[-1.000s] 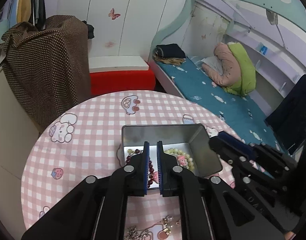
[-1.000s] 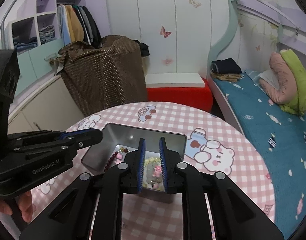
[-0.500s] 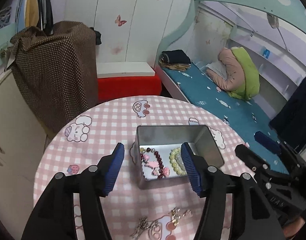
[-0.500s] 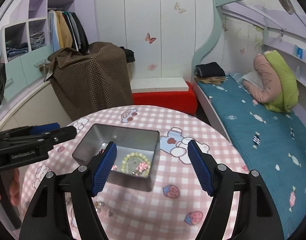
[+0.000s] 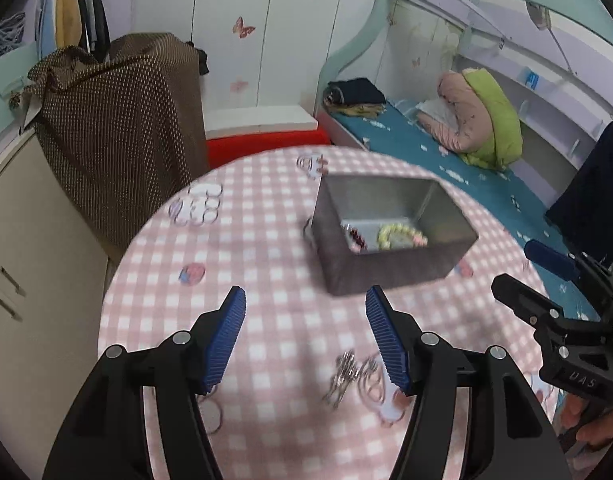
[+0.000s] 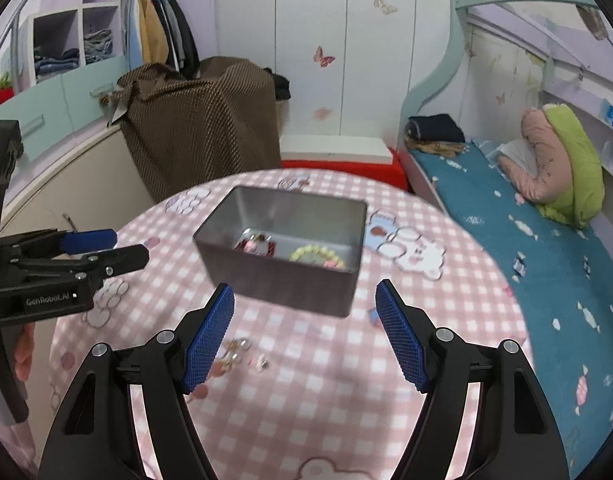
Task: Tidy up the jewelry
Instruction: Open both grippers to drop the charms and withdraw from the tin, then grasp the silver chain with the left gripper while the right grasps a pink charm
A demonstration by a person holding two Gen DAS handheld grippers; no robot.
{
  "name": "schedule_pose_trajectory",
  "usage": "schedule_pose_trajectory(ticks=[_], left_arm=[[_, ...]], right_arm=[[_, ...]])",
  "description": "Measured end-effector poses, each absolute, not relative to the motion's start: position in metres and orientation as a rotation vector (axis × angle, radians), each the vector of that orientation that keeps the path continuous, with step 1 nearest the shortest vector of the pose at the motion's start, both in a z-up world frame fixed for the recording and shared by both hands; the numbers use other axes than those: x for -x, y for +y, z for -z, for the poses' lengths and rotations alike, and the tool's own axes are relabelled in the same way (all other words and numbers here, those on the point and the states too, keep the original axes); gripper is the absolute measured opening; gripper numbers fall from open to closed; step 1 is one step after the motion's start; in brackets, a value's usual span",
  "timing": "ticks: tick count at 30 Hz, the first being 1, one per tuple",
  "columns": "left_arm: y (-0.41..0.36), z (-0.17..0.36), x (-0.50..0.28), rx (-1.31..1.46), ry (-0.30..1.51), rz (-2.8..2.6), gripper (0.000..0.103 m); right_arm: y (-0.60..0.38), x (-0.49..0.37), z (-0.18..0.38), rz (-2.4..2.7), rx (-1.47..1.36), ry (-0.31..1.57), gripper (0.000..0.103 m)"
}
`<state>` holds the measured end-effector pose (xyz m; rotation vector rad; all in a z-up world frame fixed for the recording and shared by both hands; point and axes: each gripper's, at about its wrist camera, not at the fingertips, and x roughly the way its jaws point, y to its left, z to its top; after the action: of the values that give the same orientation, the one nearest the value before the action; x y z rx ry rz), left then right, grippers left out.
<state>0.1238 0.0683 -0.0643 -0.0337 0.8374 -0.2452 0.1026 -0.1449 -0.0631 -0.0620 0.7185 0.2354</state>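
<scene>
A grey metal tin (image 5: 390, 270) (image 6: 290, 280) stands on the round pink-checked table (image 5: 266, 320). Inside lie a dark red bead bracelet (image 6: 262, 245) and a pale green bead bracelet (image 5: 400, 236) (image 6: 316, 255). Small silver jewelry pieces (image 5: 348, 372) (image 6: 236, 354) lie loose on the cloth in front of the tin. My left gripper (image 5: 306, 340) is open and empty, above the loose pieces. My right gripper (image 6: 302, 332) is open and empty, just short of the tin. Each gripper also shows at the edge of the other's view, the right one (image 5: 546, 280) and the left one (image 6: 98, 252).
A brown dotted cloth covers a bulky object (image 6: 202, 128) behind the table. A bed with a teal sheet (image 6: 526, 240) runs along the right. A red and white bench (image 5: 262, 136) stands beyond the far table edge. White cabinets (image 5: 26, 240) are on the left.
Both grippers were shut over the tin, then opened, leaving the bracelets inside. Both have pulled back from the tin, and the loose silver pieces have come into view.
</scene>
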Motion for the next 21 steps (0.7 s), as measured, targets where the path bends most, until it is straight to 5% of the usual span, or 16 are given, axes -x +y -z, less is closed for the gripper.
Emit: schedule_pose_trajectory(ticks=[4, 21], left_arm=[[0.068, 0.081, -0.115, 0.019, 0.879, 0.280, 0.072], [0.037, 0.132, -0.110, -0.135, 0.949, 0.327, 0.070]], right_arm=[[-0.137, -0.096, 0.075, -0.235, 0.078, 0.751, 0.071], [-0.129, -0.085, 0.114, -0.200, 0.073, 0.859, 0.071]])
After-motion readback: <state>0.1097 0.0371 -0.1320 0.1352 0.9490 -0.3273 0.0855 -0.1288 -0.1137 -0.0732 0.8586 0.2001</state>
